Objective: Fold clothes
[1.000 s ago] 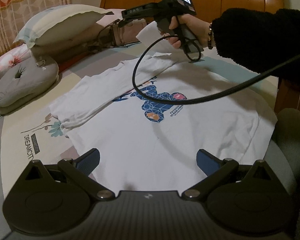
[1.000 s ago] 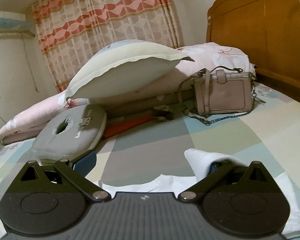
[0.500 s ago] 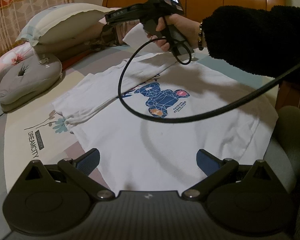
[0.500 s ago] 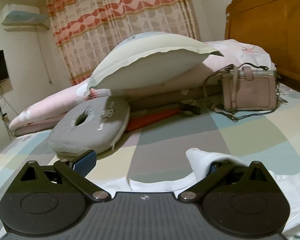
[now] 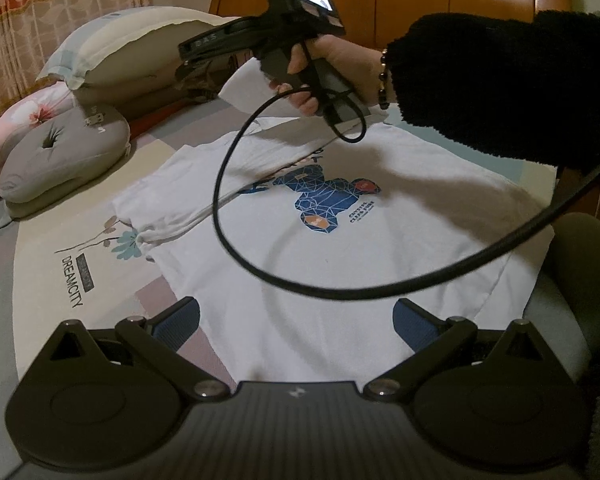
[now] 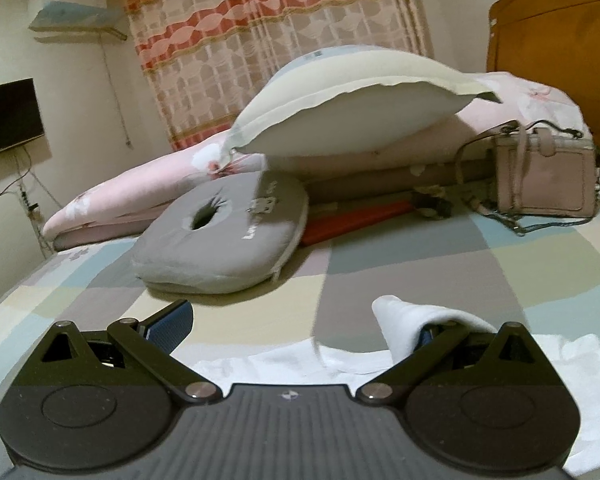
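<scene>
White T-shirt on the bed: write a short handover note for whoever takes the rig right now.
Left gripper: open, empty, above the hem of the white T-shirt.
Right gripper: jaws apart, a fold of shirt cloth draped over one finger, lifted above the bed; grip unclear.
Shirt: print side up on the bed; one sleeve lies folded over the body.
Done: that sleeve fold.
Left: bring the lifted side across, then fold up from the hem. Watch the cable hanging over the shirt.

I see soft matt cotton T-shirt; glossy wooden headboard; fuzzy black sleeve; left tool matt plastic.
</scene>
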### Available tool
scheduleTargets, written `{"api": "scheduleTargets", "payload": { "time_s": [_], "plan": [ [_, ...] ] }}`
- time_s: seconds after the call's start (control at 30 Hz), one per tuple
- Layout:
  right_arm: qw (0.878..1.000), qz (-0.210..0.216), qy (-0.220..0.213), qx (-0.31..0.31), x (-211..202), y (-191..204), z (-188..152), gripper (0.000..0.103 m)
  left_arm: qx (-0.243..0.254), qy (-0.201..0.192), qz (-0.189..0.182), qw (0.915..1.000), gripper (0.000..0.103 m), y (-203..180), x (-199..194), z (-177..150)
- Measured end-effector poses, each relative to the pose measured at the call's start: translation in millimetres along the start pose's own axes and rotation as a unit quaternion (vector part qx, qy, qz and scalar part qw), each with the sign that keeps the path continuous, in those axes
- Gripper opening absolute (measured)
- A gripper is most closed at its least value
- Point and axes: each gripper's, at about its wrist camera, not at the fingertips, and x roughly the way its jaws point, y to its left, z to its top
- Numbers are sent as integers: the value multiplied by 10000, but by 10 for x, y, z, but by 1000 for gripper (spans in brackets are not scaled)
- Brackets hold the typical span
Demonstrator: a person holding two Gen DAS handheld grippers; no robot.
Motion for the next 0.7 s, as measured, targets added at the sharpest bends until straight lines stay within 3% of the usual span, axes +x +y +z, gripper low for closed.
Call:
{"api": "scheduleTargets", "payload": {
  "time_s": [0.4,0.7],
  "plan": [
    [9985,353,290,-295,183,418,-103,103,-54,7,39,10000,102,40,-36,-47],
    [9967,428,588,-366,310,522,-265,103,-100,23,38,9999,102,50,-8,-57]
  ]
}}
